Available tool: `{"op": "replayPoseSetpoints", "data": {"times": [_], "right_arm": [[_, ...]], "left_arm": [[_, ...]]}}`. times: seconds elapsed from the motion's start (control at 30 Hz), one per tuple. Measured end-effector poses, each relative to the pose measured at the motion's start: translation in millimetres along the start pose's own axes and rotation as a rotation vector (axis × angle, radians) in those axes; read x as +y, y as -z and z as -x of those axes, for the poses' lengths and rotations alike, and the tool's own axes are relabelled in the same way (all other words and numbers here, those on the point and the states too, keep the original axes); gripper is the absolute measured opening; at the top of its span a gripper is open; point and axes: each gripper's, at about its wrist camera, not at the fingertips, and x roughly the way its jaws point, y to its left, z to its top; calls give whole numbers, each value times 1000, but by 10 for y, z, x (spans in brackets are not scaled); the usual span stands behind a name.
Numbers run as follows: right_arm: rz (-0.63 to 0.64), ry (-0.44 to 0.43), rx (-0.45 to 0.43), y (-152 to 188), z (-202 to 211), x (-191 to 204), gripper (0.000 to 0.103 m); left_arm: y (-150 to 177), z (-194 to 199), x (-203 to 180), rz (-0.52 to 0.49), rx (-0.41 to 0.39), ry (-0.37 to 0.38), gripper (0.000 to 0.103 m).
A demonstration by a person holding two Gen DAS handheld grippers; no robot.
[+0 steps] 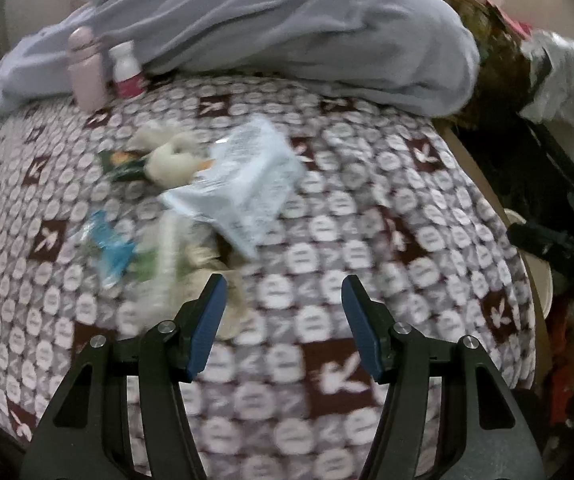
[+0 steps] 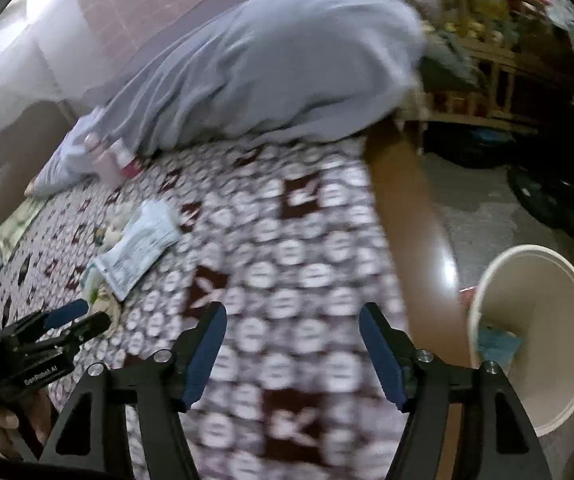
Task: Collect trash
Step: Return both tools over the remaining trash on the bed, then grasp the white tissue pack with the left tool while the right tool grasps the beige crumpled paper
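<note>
Trash lies in a loose heap on the patterned bedspread: a large white plastic wrapper, crumpled cream tissue, a dark green packet, a blue wrapper and a green-and-white wrapper. My left gripper is open and empty just in front of the heap. My right gripper is open and empty over bare bedspread. The white wrapper and my left gripper show at its left. A white bin stands off the bed's right edge with a blue scrap inside.
A grey quilt lies bunched across the far side of the bed. A pink bottle and a white bottle stand by it. A wooden bed edge runs on the right. A cluttered wooden shelf stands beyond.
</note>
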Motion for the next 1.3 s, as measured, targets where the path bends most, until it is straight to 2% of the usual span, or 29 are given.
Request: {"op": "replayPoseSetpoints", "data": {"times": [0.2,0.3,0.43,0.6,0.8,0.97,1.03,1.17,1.3], "right_arm": [[67,-43,64,-28,-297,542,73],[68,-92,100,-39,-449,759,74],[72,-113,142,-63,-644,1009,74],[100,-113,168,-101,-821,1262,74],[95,-98,194,-57,-930,1301,74],[92,-98,205,-25,-950,1301,75],[95,-107,203,-26,-940,1321,75],[111,-156,194,-12,-945,1456,75],[162,-191,222,50,-1096,1707,75]], "left_arm": [[102,107,696,71,9,-12,59],[177,133,940,78,18,-29,59],[266,117,1198,98,39,-48,59],[246,15,1242,132,62,24,59],[22,-214,1058,146,74,95,59],[-121,-406,882,84,93,69,59],[-135,-421,974,91,97,10,59],[-88,-367,1338,186,81,45,59],[-30,-353,1434,185,89,71,59]]}}
